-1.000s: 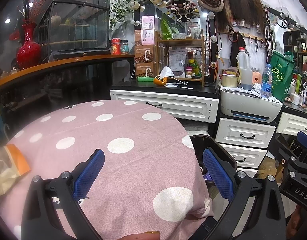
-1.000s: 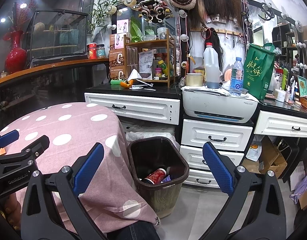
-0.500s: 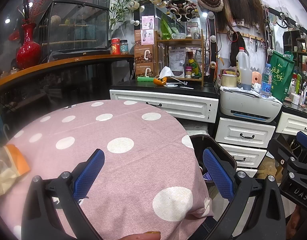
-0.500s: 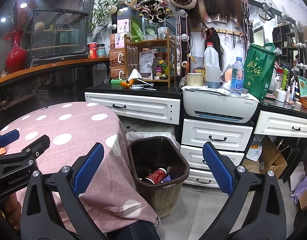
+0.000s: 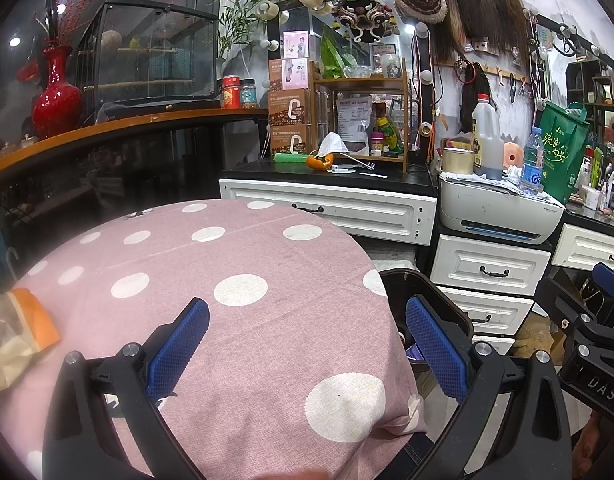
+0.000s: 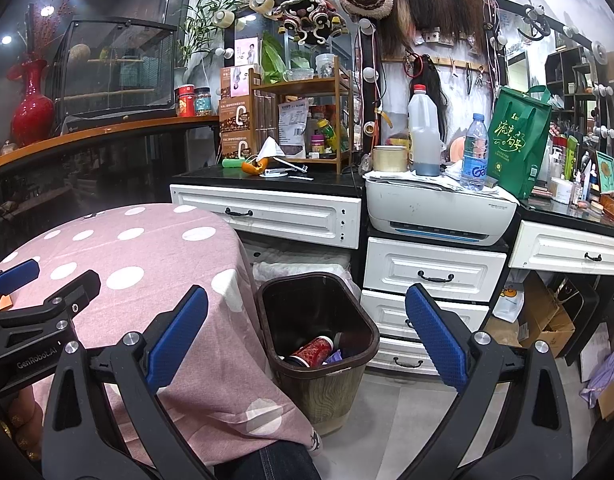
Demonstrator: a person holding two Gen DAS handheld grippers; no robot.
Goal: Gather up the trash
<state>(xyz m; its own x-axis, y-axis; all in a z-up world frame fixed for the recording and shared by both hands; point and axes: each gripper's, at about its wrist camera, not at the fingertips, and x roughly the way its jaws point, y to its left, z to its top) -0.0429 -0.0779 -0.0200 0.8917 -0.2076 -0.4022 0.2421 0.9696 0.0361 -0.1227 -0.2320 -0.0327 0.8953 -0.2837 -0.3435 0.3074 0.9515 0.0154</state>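
Both grippers were empty. Left gripper [image 5: 307, 344] had its jaws spread wide above the round table with a pink polka-dot cloth [image 5: 235, 252]. Right gripper [image 6: 307, 340] was equally wide open, hovering roughly over the dark brown plastic waste bin [image 6: 363, 328] beside the table.

Progress, judging by contents: bin already held a red drink can [image 6: 311, 353] plus something purple (too small to ID).

Left to do: one crumpled clear plastic wrapper with an orange strip [image 5: 15, 332] lay at the table's left edge, well apart from the left gripper's blue pads [image 5: 179, 344]. No other trash visible on the cloth, so prob. near the end, w/ one pick and drop remaining.
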